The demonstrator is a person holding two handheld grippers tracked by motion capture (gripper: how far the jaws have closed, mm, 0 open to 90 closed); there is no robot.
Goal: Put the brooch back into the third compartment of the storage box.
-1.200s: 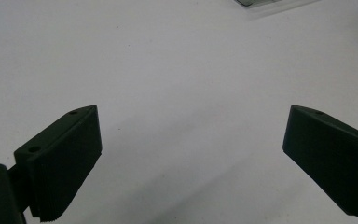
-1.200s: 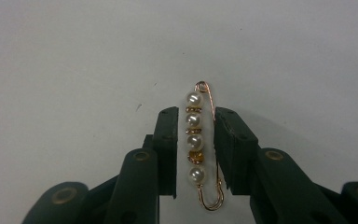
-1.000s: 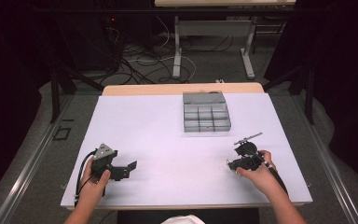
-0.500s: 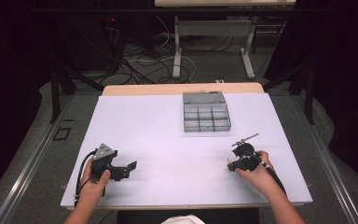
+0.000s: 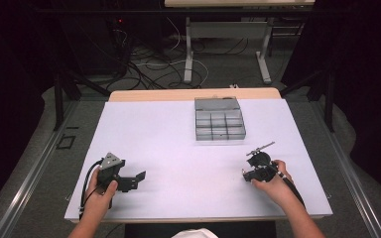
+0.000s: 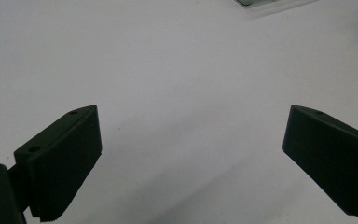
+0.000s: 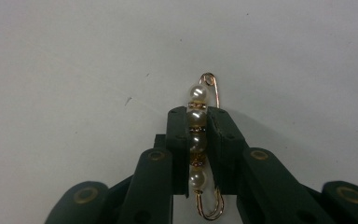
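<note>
A gold safety-pin brooch [image 7: 197, 93] strung with several pearls lies on the white table [image 5: 178, 144]. My right gripper [image 7: 198, 114] is shut on its beaded middle, having just closed further onto it, and both wire ends stick out past the pads. In the high view the right gripper [image 5: 248, 174] rests low at the front right, held by a hand. My left gripper [image 5: 138, 177] sits at the front left, pointing right. Its jaws stand wide apart [image 6: 193, 109] over bare table with nothing between them.
A grey compartment box [image 5: 219, 119] stands at the back centre of the table, and a corner of it [image 6: 261, 2] shows in the left gripper view. Beyond the table's far edge are cables and table legs on a dark floor.
</note>
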